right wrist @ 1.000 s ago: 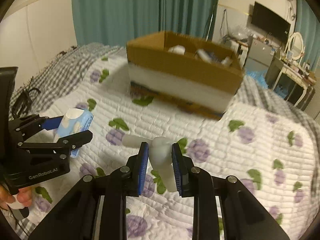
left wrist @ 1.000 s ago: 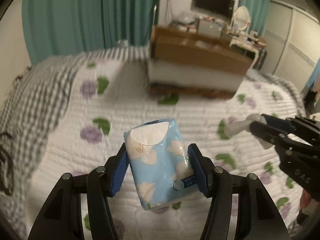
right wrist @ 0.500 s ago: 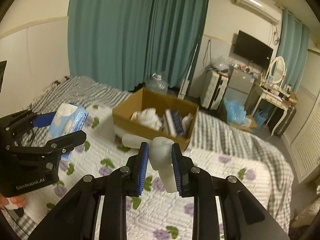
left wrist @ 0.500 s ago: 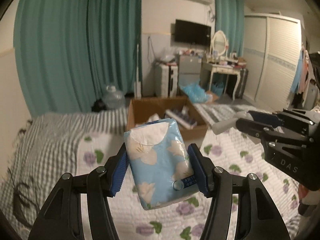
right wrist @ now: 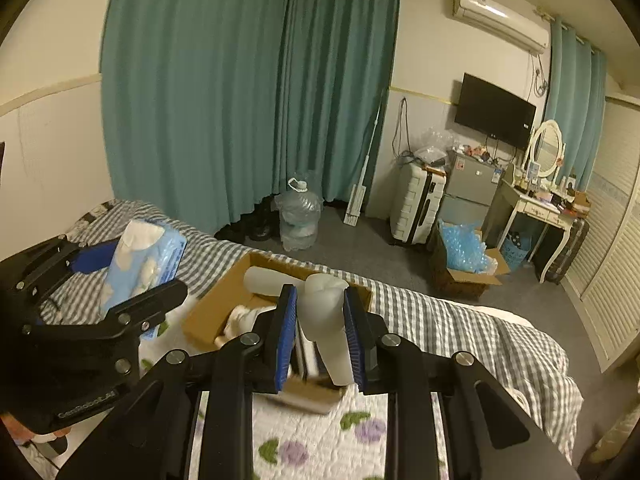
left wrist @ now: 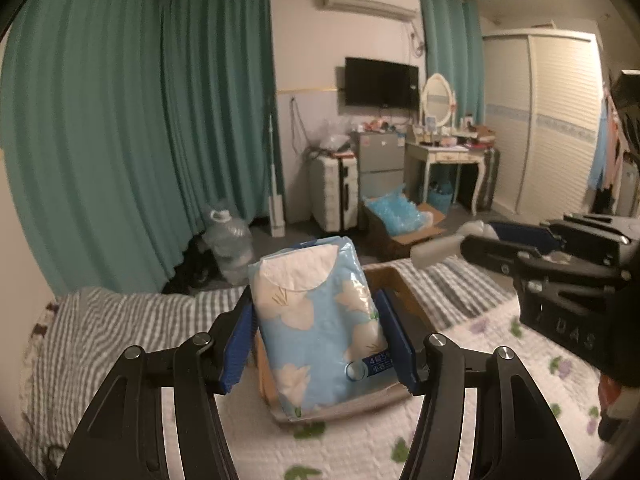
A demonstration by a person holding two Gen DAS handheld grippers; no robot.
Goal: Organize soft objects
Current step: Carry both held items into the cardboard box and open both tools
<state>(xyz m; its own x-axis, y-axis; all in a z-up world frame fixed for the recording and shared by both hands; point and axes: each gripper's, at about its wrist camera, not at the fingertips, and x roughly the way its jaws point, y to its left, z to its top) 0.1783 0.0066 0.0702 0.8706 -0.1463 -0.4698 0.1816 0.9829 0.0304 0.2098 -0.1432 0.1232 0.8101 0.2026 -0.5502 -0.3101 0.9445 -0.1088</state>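
My left gripper (left wrist: 318,344) is shut on a light blue tissue pack (left wrist: 320,332) with white flowers, held upright in the air before the open cardboard box (left wrist: 404,300) on the bed. It also shows in the right wrist view (right wrist: 144,268). My right gripper (right wrist: 320,332) is shut on a soft white bent object (right wrist: 324,320), held above the box (right wrist: 208,312), which holds several white and dark items. The right gripper also shows at the right of the left wrist view (left wrist: 472,240).
The bed has a white floral quilt (right wrist: 320,440) and a grey checked blanket (left wrist: 120,320). Beyond it stand teal curtains (right wrist: 240,100), a water jug (right wrist: 298,216), a white suitcase (right wrist: 416,204), a floor box of blue wrap (right wrist: 464,256) and a dressing table (right wrist: 536,208).
Both grippers have risen and come nearer the box with their loads still held. The views now tilt up toward the room, and the box lies close below the grippers.
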